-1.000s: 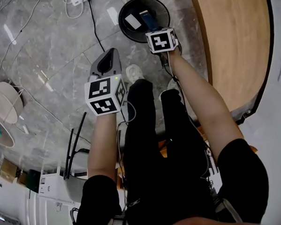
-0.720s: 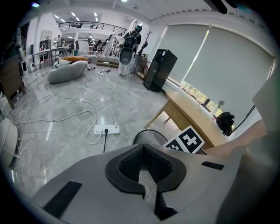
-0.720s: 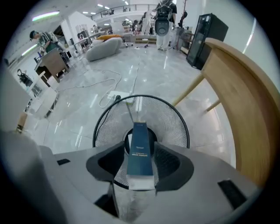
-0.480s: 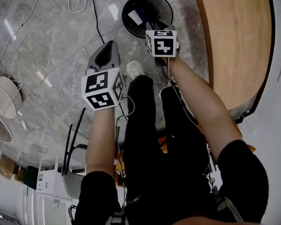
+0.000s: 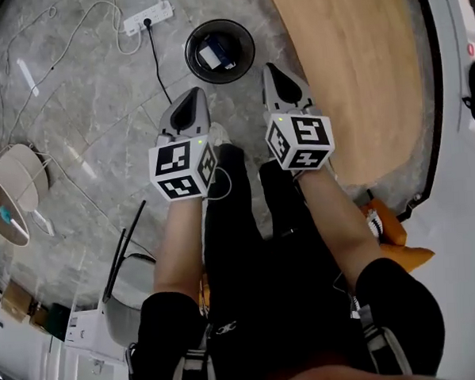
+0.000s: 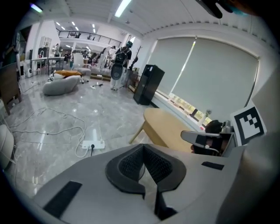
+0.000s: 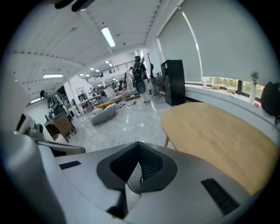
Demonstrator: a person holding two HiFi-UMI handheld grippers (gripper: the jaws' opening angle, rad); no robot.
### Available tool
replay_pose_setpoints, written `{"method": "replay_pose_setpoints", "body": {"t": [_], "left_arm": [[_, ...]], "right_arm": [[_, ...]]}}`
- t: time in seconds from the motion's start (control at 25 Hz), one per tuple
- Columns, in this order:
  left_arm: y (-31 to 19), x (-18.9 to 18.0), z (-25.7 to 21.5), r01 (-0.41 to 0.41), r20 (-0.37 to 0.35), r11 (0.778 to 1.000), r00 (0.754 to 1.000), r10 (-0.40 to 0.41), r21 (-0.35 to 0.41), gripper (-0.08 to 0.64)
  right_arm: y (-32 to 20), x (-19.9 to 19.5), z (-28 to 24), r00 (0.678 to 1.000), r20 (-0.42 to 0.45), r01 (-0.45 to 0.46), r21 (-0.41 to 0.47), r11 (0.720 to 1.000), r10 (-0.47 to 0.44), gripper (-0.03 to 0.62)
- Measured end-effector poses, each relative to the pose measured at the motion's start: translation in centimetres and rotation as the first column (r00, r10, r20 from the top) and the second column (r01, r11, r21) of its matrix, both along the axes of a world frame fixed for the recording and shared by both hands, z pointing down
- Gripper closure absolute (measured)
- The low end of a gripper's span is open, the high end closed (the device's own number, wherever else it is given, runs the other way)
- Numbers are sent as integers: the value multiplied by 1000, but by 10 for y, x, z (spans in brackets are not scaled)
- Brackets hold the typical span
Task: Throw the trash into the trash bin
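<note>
Trash [image 5: 213, 53] down inside the trash bin [image 5: 243, 40] — a flat white piece on the left with a dark blue packet against it on the right, both pale and small against the black inside. Round black bin, standing on the grey marbled floor [image 5: 81, 90], ahead of both grippers and apart from them. Just beside it on the right, the edge of a light wooden table [image 5: 358, 68]; up to the left, a white power strip [image 5: 147, 17] with a black cord running down past the bin.

Left gripper [image 5: 191, 96] held up in front of the body, pointing forward and down, jaws together at the tips with nothing between them. Right gripper [image 5: 272, 70] level with it and near the table's edge — jaws closed as well, pads met, empty. Marker cubes of both facing up toward the head view. Below them, two bare forearms and black trousers.
</note>
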State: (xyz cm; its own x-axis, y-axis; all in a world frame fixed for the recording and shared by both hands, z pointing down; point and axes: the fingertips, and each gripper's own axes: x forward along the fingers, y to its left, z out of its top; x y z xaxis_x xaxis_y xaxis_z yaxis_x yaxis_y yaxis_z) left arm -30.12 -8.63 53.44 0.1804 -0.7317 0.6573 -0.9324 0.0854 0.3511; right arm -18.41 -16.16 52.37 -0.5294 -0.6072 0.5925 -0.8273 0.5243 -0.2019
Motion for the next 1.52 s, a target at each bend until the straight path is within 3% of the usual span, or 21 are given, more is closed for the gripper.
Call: {"method": "replay_pose_setpoints", "body": {"t": [0.08,0.2,0.32,0.52,0.68,0.8,0.96,1.12,1.32,1.52], "left_arm": [[3,23,-44,6,-2,999,1000,-6,32,549],[-17,46,-123,6,38,990,999,-12,138,548],[-31,69,-211,-9,91,971,996,-13,240,548],[-24,118,-349,-38,107,937,994,0,347,548],[-11,156,-445,-105,157,894,987,39,436,549],[0,171,-498,-114,188,860,982,22,497,549],[3,184,-551,-120,210,812,978,-3,571,549],[8,195,-578,-145,237,779,972,-4,610,549],[9,206,-592,-156,245,761,970,-4,630,549],[6,212,-595,-152,249,760,969,-13,632,548]], "right_arm": [[4,25,-57,999,43,-22,34,999,21,581],[-6,58,-148,994,105,-52,167,985,34,581],[-11,93,-229,988,144,-84,263,961,48,581],[6,149,-349,983,176,-120,359,926,59,581],[16,190,-439,972,226,-166,455,875,66,581],[25,209,-489,961,270,-191,494,848,60,581],[32,216,-537,956,292,-181,548,816,16,581],[46,215,-569,954,300,-171,607,776,-25,581],[52,218,-586,944,324,-171,625,761,-54,581],[49,222,-587,939,337,-165,612,773,-67,581]]}}
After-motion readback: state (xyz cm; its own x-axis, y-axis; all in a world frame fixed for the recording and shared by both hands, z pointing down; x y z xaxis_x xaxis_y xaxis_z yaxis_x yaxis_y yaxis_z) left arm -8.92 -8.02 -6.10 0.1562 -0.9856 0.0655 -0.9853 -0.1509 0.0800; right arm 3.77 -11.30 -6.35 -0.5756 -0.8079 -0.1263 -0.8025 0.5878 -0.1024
